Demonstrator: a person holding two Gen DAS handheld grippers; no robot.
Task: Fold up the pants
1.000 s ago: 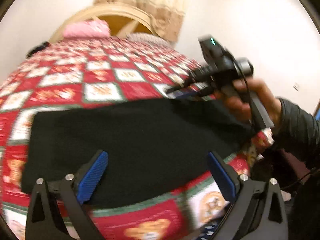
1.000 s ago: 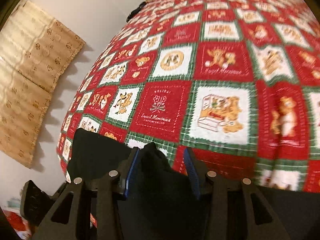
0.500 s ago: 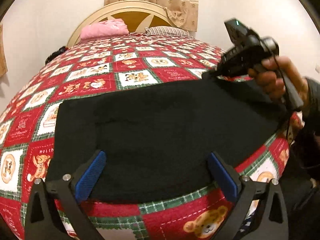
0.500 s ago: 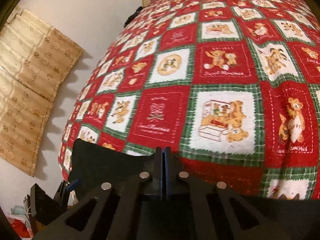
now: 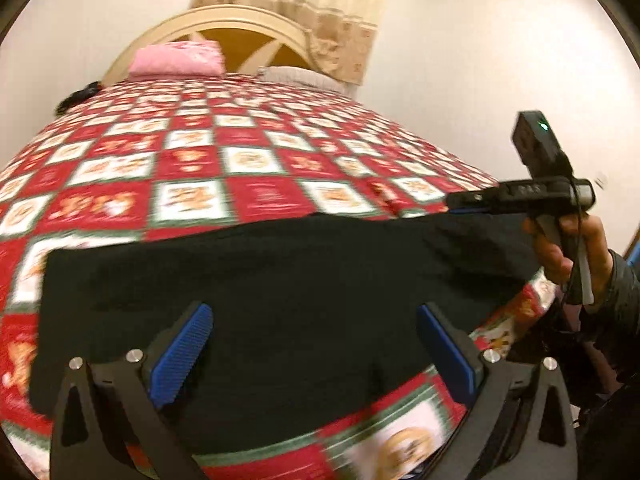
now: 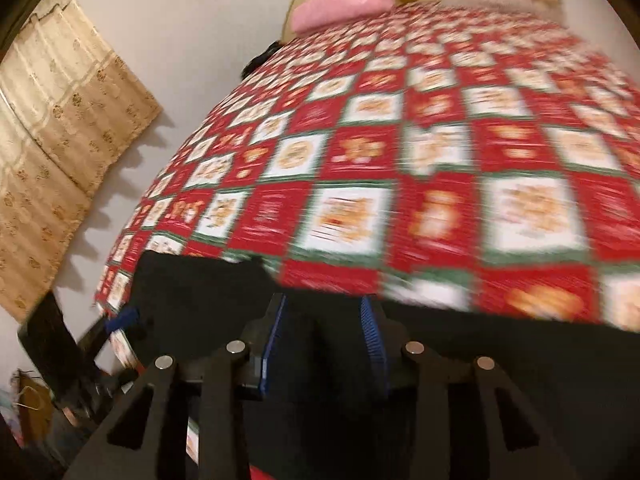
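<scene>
Pants (image 5: 280,288) apparently lie lengthwise across the bed (image 5: 256,168).

Black folded pants (image 5: 280,280) flat on red-and-white patchwork bed quilt (image 5: 248,168); left gripper (image 5: 316,352) jaws wide apart above them, gripping nothing.

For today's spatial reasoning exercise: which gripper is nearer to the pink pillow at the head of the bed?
Neither clearly. The left gripper and right gripper both hover over the black pants at the bed's foot, far from the pink pillow.

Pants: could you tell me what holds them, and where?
Nothing holds them. Left gripper hangs open above the pants; right gripper: jaws have just been opening, cloth loose between them.
</scene>
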